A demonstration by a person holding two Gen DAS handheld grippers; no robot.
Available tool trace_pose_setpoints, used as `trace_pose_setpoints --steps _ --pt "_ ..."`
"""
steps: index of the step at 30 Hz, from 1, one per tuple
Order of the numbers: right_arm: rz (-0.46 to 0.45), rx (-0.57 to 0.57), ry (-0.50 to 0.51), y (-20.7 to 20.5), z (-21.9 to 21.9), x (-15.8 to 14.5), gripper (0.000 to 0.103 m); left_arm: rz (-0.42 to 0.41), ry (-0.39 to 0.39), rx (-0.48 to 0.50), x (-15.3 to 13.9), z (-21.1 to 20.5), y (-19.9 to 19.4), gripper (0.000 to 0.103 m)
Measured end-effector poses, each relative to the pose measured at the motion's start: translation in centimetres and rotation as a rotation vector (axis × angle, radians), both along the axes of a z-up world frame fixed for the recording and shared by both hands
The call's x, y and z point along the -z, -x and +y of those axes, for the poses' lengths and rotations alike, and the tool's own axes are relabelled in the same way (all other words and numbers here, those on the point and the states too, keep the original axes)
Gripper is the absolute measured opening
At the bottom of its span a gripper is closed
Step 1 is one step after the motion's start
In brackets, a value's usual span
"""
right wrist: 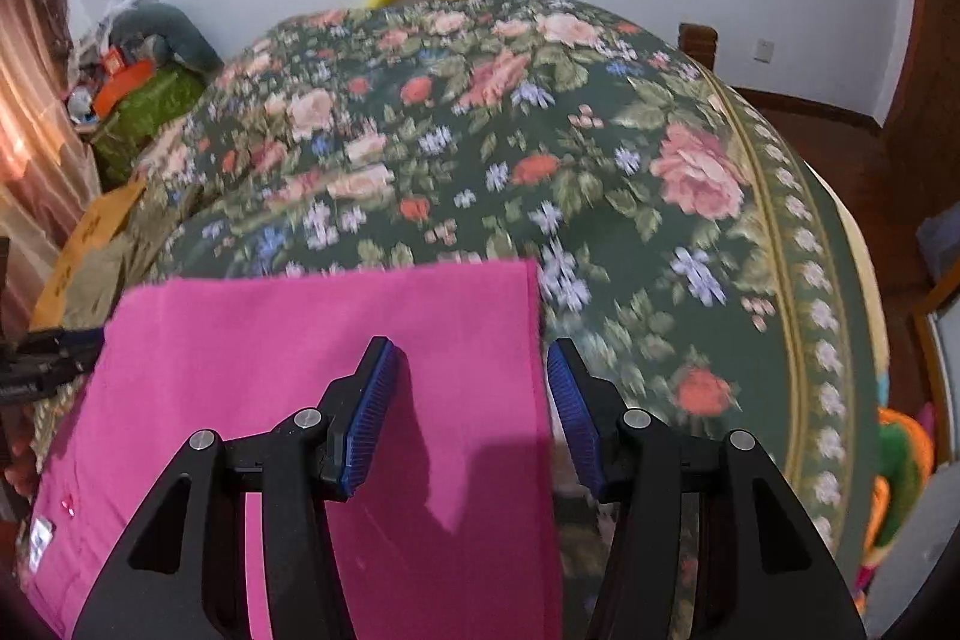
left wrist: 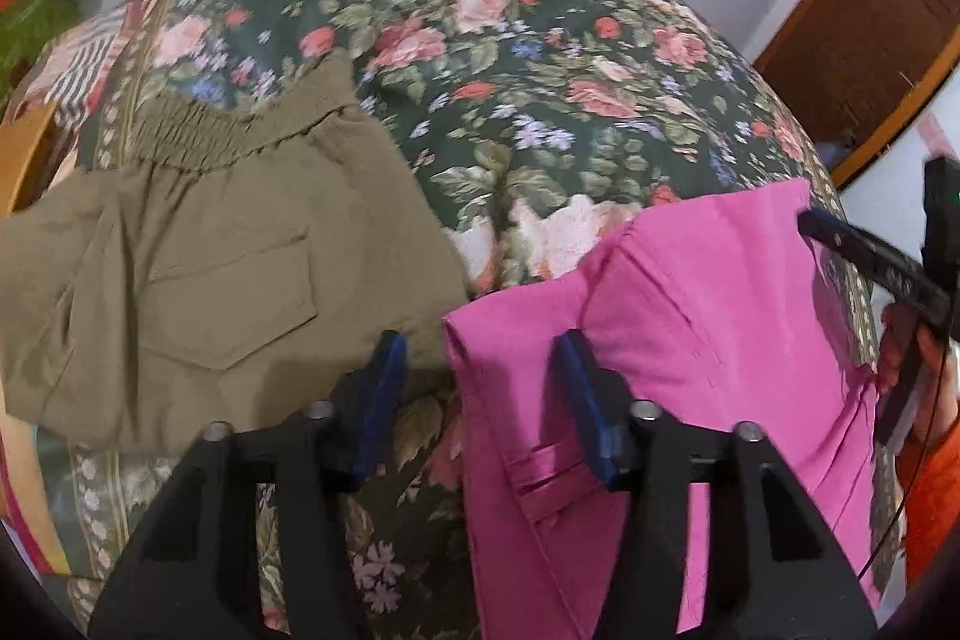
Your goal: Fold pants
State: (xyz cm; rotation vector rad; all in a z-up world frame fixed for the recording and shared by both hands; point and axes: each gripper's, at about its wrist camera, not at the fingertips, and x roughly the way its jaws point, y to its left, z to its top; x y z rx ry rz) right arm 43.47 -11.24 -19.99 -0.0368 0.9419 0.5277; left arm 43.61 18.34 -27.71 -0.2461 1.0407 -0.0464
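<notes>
Pink pants [left wrist: 708, 340] lie folded flat on a floral bedspread [left wrist: 480, 58]. In the left wrist view my left gripper [left wrist: 480, 382] is open above their left edge, by a belt loop, holding nothing. In the right wrist view the pink pants [right wrist: 300, 370] fill the lower left, and my right gripper [right wrist: 471, 400] is open over their right edge, empty. The right gripper also shows at the far right of the left wrist view [left wrist: 864, 256], at the pants' far corner.
Folded olive-green pants [left wrist: 198, 280] with an elastic waistband lie left of the pink ones. The bedspread [right wrist: 600, 172] stretches ahead. Clutter and a green box [right wrist: 144, 106] stand beyond the bed at left; a wooden door [left wrist: 870, 28] is at right.
</notes>
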Motion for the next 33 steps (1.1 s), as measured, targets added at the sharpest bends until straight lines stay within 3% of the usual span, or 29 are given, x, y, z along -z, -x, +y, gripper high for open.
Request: trace_pose_setpoints --steps 1,2,3,4,6,9,17,22,33 --pt "0.002 -0.001 -0.008 -0.3 0.1 0.0 0.048 -0.006 0.003 0.015 -0.1 -0.3 0.1 0.034" --pt "0.002 0.001 -0.016 -0.6 0.3 -0.1 0.045 -0.008 -0.009 0.018 -0.2 -0.7 0.0 0.031" --pt "0.002 -0.001 -0.02 -0.9 0.4 -0.1 0.037 -0.014 -0.039 0.017 -0.3 -1.1 0.0 0.026" --pt "0.004 -0.003 -0.026 -1.1 0.5 -0.1 0.031 -0.017 -0.056 0.019 -0.4 -1.4 -0.1 0.024" --pt "0.001 0.015 -0.032 -1.3 0.8 -0.3 0.01 -0.021 -0.069 0.012 -0.6 -1.7 0.0 0.019" --pt "-0.021 0.017 -0.018 -1.1 1.3 -0.7 0.004 -0.056 -0.119 0.001 -1.6 -2.0 0.5 0.014" --pt "-0.147 0.092 -0.066 0.0 -0.5 -6.2 0.002 -0.166 -0.146 -0.046 -7.6 -1.2 0.2 0.014" --pt "-0.224 0.06 -0.077 2.9 -0.9 -10.7 0.002 -0.222 -0.18 -0.024 -11.1 -2.1 2.2 0.014" --pt "-0.189 0.012 -0.106 13.3 -4.7 -12.2 0.002 -0.302 -0.235 0.091 -14.1 -5.4 11.6 0.014"
